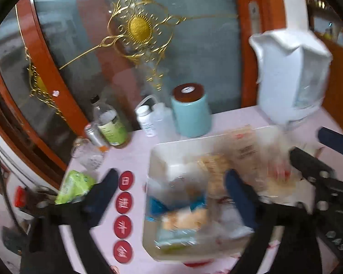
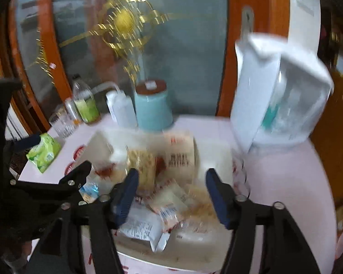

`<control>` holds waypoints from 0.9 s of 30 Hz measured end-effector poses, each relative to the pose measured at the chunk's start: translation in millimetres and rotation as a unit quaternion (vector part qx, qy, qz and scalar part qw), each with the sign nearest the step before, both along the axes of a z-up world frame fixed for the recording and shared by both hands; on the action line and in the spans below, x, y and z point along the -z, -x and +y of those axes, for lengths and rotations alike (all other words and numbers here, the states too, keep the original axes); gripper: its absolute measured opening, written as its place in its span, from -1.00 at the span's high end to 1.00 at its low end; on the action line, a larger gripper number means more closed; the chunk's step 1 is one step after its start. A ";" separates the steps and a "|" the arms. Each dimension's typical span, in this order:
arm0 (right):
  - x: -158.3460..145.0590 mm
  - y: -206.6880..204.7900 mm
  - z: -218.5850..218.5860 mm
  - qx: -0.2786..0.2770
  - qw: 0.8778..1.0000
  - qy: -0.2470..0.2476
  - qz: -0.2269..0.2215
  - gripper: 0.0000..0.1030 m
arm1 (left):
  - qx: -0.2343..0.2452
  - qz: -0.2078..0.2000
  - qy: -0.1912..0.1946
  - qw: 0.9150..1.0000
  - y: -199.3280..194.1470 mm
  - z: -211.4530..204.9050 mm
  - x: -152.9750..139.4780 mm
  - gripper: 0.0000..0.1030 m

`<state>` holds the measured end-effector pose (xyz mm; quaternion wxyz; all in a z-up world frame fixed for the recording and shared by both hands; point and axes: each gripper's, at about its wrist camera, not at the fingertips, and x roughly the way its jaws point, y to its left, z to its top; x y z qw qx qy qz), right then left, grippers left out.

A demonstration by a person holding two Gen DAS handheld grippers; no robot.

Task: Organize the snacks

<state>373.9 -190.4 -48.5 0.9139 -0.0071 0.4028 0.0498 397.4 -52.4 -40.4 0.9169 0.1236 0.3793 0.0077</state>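
The pink desk (image 2: 285, 178) in front of me carries a white tray (image 1: 164, 157) heaped with snack packets (image 2: 169, 207), blurred in both views; behind it stand a white kettle (image 1: 292, 77), a pale blue canister (image 1: 191, 116) with a brown lid, two white bottles and a green-labelled bottle (image 1: 112, 125). My left hand-held gripper (image 1: 171, 182) hangs with its jaws spread wide and nothing between them: one finger lies over the tray's packets, the other over bare desk beside a row of red round stickers (image 1: 124, 217). My right hand-held gripper (image 2: 171, 196) is likewise wide open and empty, its blue fingers (image 2: 125, 196) poised either side of the packets in the near half of the tray; whether they touch any I cannot tell. One green snack packet (image 1: 74, 186) lies outside the tray, just beyond the left gripper's outer finger near the desk's left edge
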 end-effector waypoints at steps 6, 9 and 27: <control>18.4 7.3 0.8 -0.002 1.000 0.003 0.014 -0.29 | -0.015 0.083 0.020 0.996 -19.1 15.4 56.7 -0.99; 19.0 9.5 2.3 -0.003 1.000 0.008 0.016 -0.30 | -0.022 0.089 0.027 0.995 -15.2 22.5 65.0 -0.99; -10.9 69.1 6.2 0.009 1.000 -0.008 -0.008 -0.47 | -0.016 0.089 0.073 0.993 38.0 30.5 32.7 -0.99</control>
